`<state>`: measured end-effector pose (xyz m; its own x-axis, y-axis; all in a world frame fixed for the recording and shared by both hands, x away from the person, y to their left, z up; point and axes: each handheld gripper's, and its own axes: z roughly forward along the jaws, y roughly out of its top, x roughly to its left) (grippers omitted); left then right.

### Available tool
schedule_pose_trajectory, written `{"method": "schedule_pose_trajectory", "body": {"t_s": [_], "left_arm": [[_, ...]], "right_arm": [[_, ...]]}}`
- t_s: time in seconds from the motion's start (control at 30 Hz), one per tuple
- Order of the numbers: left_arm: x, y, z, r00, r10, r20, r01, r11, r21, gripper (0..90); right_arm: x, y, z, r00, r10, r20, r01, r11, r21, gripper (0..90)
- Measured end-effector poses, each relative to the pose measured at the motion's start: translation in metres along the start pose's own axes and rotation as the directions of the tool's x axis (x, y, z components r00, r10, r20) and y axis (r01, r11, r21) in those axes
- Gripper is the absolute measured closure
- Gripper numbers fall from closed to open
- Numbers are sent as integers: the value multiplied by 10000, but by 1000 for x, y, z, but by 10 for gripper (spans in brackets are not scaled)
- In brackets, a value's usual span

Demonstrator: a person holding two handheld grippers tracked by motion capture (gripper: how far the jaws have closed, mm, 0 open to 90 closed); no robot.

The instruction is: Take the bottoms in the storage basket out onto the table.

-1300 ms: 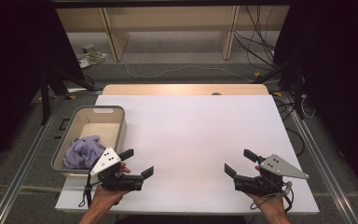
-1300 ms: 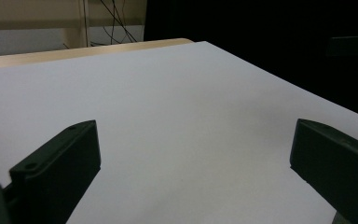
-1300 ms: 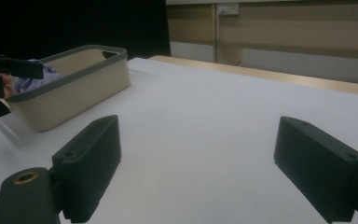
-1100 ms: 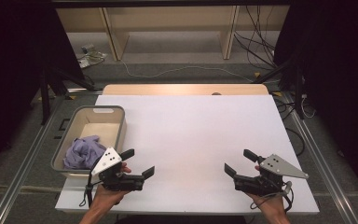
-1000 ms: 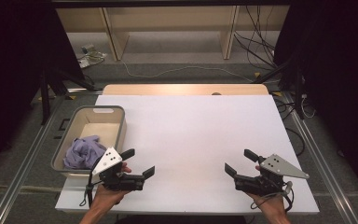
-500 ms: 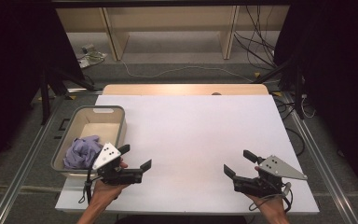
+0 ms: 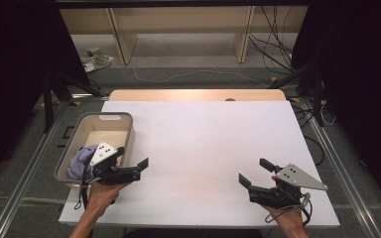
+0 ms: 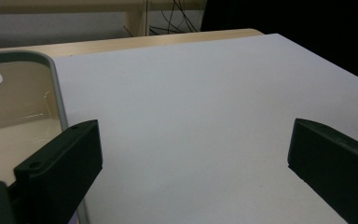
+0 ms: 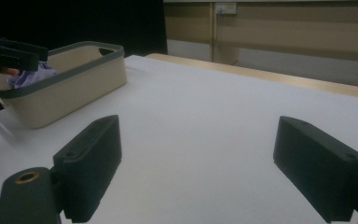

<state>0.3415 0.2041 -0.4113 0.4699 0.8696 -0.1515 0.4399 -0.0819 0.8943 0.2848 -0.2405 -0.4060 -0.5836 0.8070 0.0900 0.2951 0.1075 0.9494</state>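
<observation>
A beige bin with a grey rim stands at the table's left, with a purple cloth bunched in its near end. My left gripper hovers open at the bin's near right corner with nothing between its jaws. In the left gripper view, one jaw of that gripper hangs over the bin's rim and the other over the white tabletop. My right gripper is open and empty near the front right of the table. The right gripper view looks past my right gripper at the bin and the cloth.
The white tabletop stretches between the two grippers, with a wooden strip along its far edge. Beyond it are shelf legs and cables on the floor. Metal rails run along both sides of the table.
My left gripper has moved left and away from me, from over the tabletop to the bin's right rim. The right gripper has hardly moved. Both stay open.
</observation>
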Motion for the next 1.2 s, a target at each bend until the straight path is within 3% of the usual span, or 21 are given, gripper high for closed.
{"method": "schedule_pose_trajectory", "body": {"t_s": [0.2,0.37,0.43,0.5,0.53,0.67,0.77,0.8,0.9,1.07,1.2], "left_arm": [[6,3,0,9993,61,-370,-51,9996,274,26],[14,6,2,9982,-150,-586,187,9978,636,26],[16,7,3,9957,120,-917,-48,9969,783,27],[18,8,4,9949,196,-985,-107,9959,893,27],[23,9,5,9944,8,-1061,98,9950,997,27],[32,15,3,9930,-182,-1171,293,9951,941,28],[36,20,4,9929,-228,-1169,343,9947,966,31],[39,24,9,9905,-131,-1369,274,9943,1031,31],[43,28,14,9904,-333,-1342,489,9922,1147,31],[50,36,20,9889,-248,-1465,485,9858,1608,34],[59,41,20,9848,-59,-1737,431,9764,2115,37]], "right_arm": [[0,0,1,10000,16,74,-16,10000,35,160],[0,0,1,10000,-6,78,5,10000,41,161],[0,0,1,10000,-32,94,32,10000,72,161],[0,0,1,9999,-71,96,70,10000,69,161],[0,0,3,10000,-18,97,17,9999,108,161],[0,-1,4,9999,-49,113,46,9998,205,160],[-1,1,4,9996,-232,181,229,9995,203,160],[-2,1,4,9995,-242,196,238,9995,199,160],[-3,2,3,9999,-67,148,64,9998,209,160],[-2,1,6,9998,-179,94,176,9994,302,160],[1,2,7,9993,-384,11,384,9987,330,160]]}}
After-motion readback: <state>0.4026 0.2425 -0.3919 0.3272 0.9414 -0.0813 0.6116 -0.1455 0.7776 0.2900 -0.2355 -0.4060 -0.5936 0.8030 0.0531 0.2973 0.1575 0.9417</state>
